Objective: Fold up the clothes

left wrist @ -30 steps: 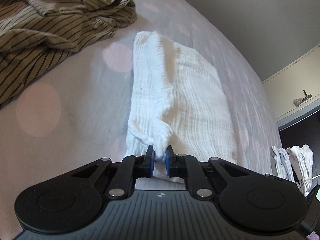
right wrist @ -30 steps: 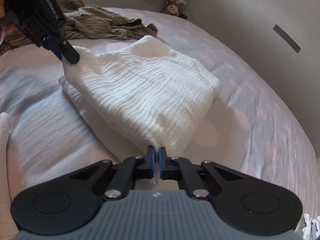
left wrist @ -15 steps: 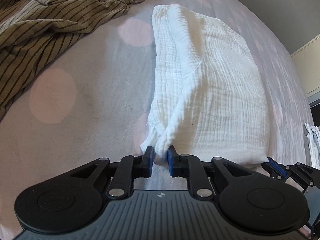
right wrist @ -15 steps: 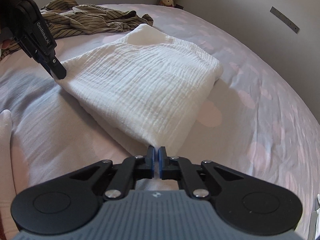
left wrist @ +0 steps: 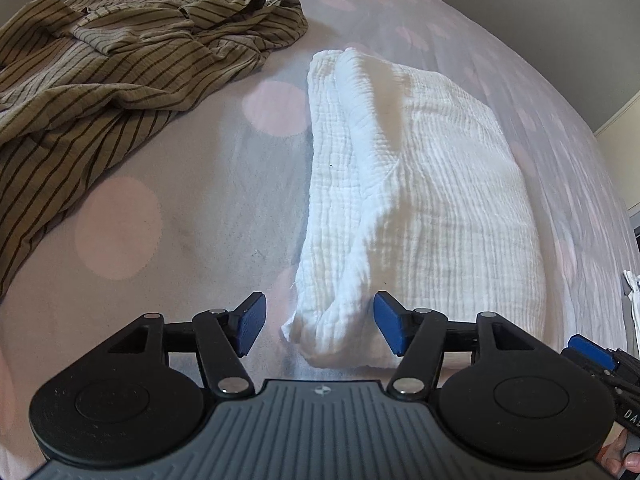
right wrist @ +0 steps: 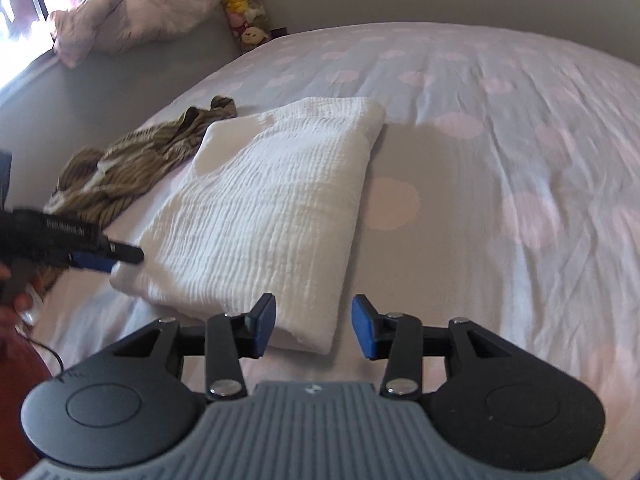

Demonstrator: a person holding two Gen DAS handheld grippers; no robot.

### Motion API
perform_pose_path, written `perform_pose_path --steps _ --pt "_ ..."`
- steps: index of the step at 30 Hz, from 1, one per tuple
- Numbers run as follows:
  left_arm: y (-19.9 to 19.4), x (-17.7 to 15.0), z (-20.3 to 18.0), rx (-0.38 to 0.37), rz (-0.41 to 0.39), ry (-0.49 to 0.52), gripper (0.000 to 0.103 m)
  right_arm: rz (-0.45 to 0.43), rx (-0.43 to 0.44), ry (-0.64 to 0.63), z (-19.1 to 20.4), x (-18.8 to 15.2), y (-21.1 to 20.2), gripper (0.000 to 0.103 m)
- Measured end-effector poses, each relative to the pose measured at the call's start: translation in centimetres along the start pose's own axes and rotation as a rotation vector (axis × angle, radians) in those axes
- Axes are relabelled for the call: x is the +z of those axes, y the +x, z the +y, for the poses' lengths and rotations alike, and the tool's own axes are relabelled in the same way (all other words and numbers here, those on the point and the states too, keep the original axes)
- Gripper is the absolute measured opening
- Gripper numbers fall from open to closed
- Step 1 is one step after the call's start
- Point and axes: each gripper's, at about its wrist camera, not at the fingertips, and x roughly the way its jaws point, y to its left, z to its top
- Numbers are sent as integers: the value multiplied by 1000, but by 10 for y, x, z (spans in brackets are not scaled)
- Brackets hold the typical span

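With both sets of blue pads spread wide, neither tool holds anything. The left tool (left wrist: 318,326) sits low over the bed (left wrist: 168,184), pointing along the folded white cloth (left wrist: 420,200); the cloth's near left corner lies btwn its pads, w/ the right pad just beside the fabric, contact I can't tell. The right tool (right wrist: 314,326) comes in at the cloth's (right wrist: 276,200) near right corner, slightly above it; the corner pokes up btwn its fingers, left pad (right wrist: 264,326) overlapping the fabric edge, right pad over bare sheet. From the right wrist view the left tool (right wrist: 108,258) shows at the cloth's far-left corner, lying nearly level, blurred, w/ a bit of the person's hand behind it at the frame edge. From the left wrist view the right tool's (left wrist: 592,354) blue tip peeks in at lower right.

The white cloth is a thick, crinkled rectangle, several layers stacked, lying flat in the middle of the polka-dot bed. A striped olive-brown garment (left wrist: 108,68) lies crumpled just beyond it toward the head of the bed, near but apart. A pale pink plush (right wrist: 132,16) and a column of small stuffed toys (right wrist: 244,4) sit by the wall.
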Motion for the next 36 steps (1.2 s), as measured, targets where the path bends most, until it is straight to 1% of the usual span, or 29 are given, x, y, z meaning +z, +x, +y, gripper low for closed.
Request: perform_pose_path --steps 1,4,7,11,13,15,17,18,19,20,21,22,25,29,32,36 --pt "3 0 1 -12 -3 -7 58 -5 15 57 -5 3 2 58" --pt "13 0 5 -60 -12 -47 58 -18 52 202 -17 10 12 68" --pt "25 -3 8 -87 9 -81 58 -6 67 273 -23 12 29 68" --pt "31 -4 8 -83 11 -76 61 45 89 346 -29 8 54 67" --pt "32 -4 7 -82 9 -75 61 80 93 381 -32 2 66 64" --pt "33 -5 5 -74 8 -60 61 79 99 392 -31 -3 70 62" --pt "33 -6 2 -62 8 -39 59 82 102 375 -27 -4 71 49" --pt "33 -6 0 -60 8 -29 53 91 114 373 -26 -3 71 35" --pt "33 -6 -2 -61 10 -18 45 97 122 371 -24 -3 71 29" --pt "33 -6 -4 -62 11 -6 41 97 122 366 -23 -2 70 26" --pt "33 -6 -5 -68 14 3 32 94 119 356 -21 -1 68 19" --pt "33 -5 -7 -76 18 12 23 88 118 346 -20 0 66 16" --pt "30 -5 -12 -83 34 42 15 75 124 332 -20 5 57 13" --pt "16 -3 -20 -88 67 59 13 78 138 315 -21 15 39 12" --pt "2 -5 -29 -108 113 63 12 103 147 314 -26 20 19 12" --pt "-15 -21 -45 -120 174 97 12 140 159 322 -33 15 -10 12"
